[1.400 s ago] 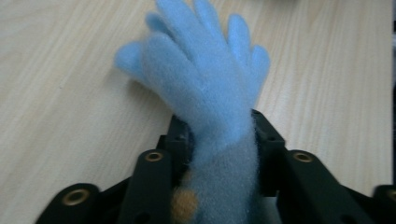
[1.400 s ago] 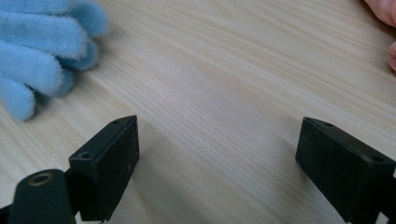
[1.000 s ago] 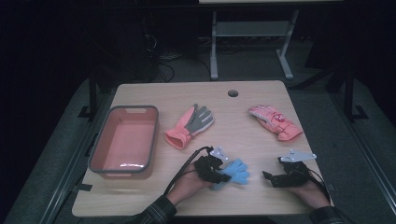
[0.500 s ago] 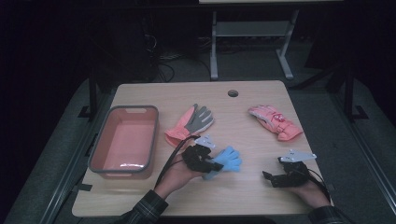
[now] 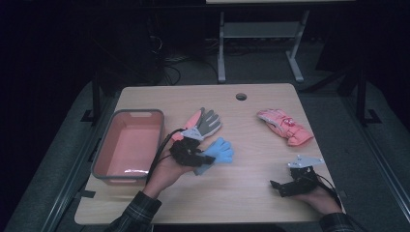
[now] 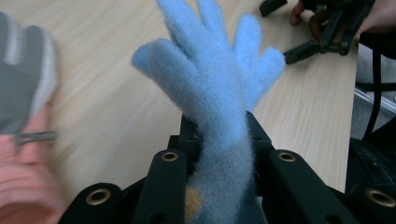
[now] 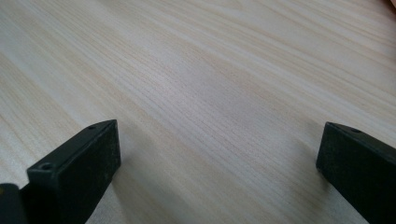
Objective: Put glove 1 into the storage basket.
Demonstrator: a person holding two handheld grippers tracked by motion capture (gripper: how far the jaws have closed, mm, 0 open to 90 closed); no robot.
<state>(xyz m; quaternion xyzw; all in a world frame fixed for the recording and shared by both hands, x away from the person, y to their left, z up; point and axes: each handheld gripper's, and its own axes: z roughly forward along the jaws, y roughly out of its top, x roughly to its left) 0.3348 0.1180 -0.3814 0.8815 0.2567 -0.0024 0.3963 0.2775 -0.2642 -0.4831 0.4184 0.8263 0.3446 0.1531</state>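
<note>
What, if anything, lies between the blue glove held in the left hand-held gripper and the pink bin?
Nothing visible does. The blue glove hangs in the left hand-held gripper, and bare table separates it from the pink bin; the grey-and-pink glove lies farther back.

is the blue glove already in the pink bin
No, the blue glove is clamped in the left claw over the table, beside the bin.

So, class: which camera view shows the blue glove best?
The left gripper view: the blue glove stands close up, its cuff pinched between the left gripper jaws. In the high view the glove is small at that gripper. The right gripper view looks at bare table.
</note>
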